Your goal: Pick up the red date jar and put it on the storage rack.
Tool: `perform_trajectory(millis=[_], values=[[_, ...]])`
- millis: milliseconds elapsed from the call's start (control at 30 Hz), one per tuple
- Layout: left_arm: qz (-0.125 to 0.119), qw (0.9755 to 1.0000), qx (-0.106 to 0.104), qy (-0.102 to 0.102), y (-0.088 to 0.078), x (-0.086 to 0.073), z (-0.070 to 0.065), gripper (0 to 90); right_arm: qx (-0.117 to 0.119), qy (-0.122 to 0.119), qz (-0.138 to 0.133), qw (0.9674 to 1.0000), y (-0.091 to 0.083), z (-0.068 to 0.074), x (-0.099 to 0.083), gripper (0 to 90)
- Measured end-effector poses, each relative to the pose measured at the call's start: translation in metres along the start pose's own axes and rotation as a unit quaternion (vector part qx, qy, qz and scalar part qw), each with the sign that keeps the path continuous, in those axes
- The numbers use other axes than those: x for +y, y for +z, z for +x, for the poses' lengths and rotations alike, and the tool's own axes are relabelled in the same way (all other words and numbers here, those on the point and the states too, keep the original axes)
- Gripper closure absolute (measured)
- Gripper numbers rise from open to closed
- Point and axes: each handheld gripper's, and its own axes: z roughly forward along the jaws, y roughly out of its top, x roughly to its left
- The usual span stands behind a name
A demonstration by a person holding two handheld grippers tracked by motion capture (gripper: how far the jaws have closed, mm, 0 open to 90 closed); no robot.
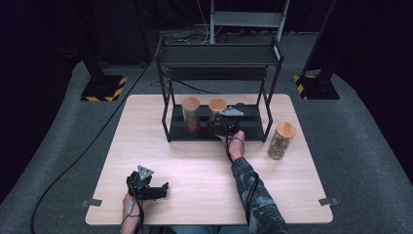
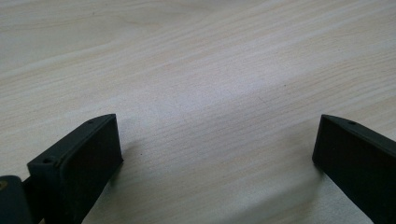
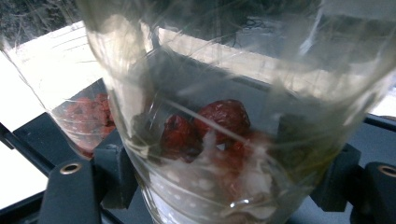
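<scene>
A glass jar (image 1: 217,111) with a wooden lid stands on the lower shelf of the black rack (image 1: 265,119), and my right gripper (image 1: 218,124) is shut on it. In the right gripper view this jar (image 3: 219,93) has red dried fruit at its bottom, and the right gripper (image 3: 224,172) has a black jaw pressed against each side. A second lidded jar (image 1: 191,115) stands just to its left on the same shelf, showing red contents (image 3: 81,112). My left gripper (image 1: 162,189) rests near the table's front left, and in its own view the left gripper (image 2: 217,128) is open over bare wood.
A third lidded jar (image 1: 281,140) with brownish contents stands on the wooden table (image 1: 146,141) right of the rack. The rack's upper shelf (image 1: 219,54) overhangs the two jars. Black stands with yellow-striped bases (image 1: 103,88) sit on the floor beyond the table.
</scene>
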Motion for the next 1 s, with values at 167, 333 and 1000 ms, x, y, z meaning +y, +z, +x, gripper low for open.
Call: perform_trajectory(millis=[167, 333, 1000], values=[[0.000, 1.0000, 0.000, 0.001, 0.0000, -0.0001, 0.0001, 0.6, -0.002, -0.002, -0.005, 1.0000, 0.0018, 0.0015, -0.0018, 24.8], [0.000, 1.0000, 0.000, 0.001, 0.0000, -0.0001, 0.0001, 0.6, -0.002, -0.005, -0.004, 1.0000, 0.0024, 0.0015, -0.0016, 24.7], [0.000, 1.0000, 0.001, 0.001, 0.0000, -0.0001, 0.0000, 0.6, -0.002, -0.006, 0.007, 1.0000, 0.0065, 0.0021, 0.0027, 24.6]])
